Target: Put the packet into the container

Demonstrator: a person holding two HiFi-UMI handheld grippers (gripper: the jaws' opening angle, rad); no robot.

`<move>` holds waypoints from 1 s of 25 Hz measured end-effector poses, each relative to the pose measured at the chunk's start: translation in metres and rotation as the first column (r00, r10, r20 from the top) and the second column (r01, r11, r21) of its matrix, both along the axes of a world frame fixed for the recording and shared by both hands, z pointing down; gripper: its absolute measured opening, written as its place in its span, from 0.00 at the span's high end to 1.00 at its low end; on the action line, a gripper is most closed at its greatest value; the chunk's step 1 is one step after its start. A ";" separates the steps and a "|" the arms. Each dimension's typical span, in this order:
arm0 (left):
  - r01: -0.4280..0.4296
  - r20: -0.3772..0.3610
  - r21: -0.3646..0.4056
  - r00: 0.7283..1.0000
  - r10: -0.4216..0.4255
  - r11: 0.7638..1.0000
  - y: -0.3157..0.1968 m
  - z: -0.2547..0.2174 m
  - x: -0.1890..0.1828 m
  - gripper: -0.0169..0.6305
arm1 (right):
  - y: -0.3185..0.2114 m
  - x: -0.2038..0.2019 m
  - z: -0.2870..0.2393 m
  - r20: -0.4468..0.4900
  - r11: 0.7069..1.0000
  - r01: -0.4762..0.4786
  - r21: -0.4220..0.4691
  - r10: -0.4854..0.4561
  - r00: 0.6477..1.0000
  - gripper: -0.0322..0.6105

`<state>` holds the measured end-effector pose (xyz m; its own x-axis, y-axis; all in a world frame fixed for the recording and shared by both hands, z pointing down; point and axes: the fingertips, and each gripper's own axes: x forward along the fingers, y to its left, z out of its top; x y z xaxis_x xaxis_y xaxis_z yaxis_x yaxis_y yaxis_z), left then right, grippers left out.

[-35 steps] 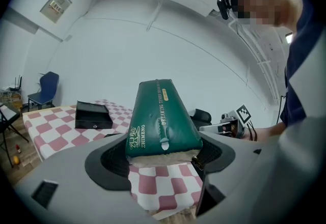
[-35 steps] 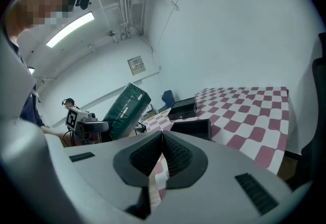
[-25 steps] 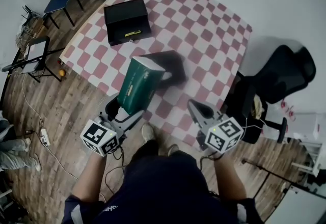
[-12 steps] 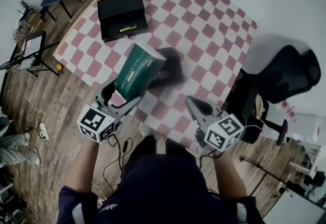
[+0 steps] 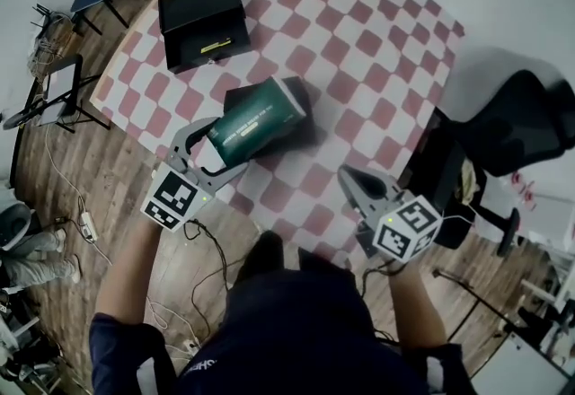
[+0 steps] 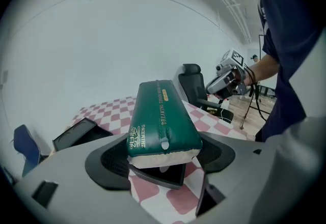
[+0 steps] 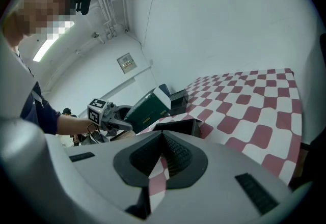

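Overhead, the red-and-white checked tabletop (image 5: pixel 359 52) carries two black boxes. The left gripper (image 5: pixel 226 146) has its jaws spread to the width of a green packet (image 5: pixel 260 118) and clamped on that packet's near, white-edged end, one jaw against each side. The packet extends away from this gripper at a tilt, directly above the small black container (image 5: pixel 304 110) near the tabletop's middle. In the left gripper view the held end sits raised above the container's near rim, with a corner of that rim showing just below it. Whether the packet's far end touches the container's inside cannot be told. The right gripper (image 5: pixel 349 178) is over the tabletop's near edge, well apart from the packet, with its jaws brought together and nothing between them, only checked cloth showing below their tips. A second black box (image 5: pixel 202 21), open and holding a small yellow item, lies nearer the tabletop's far left corner, apart from both grippers. A black office chair (image 5: pixel 512 128) stands beside the tabletop on the right.
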<state>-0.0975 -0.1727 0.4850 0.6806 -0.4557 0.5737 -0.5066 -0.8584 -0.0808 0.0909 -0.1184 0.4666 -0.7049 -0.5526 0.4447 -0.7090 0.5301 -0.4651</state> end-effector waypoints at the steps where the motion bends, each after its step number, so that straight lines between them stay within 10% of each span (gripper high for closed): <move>1: -0.021 0.025 0.000 0.999 0.021 1.000 -0.001 0.004 0.002 0.33 | 0.000 0.003 0.002 0.005 1.000 -0.006 -0.007 0.006 1.000 0.92; 25: -0.299 0.369 -0.140 0.869 0.330 0.944 -0.012 0.079 0.022 0.33 | 0.011 0.031 0.032 0.034 0.996 -0.038 -0.079 0.041 0.999 0.92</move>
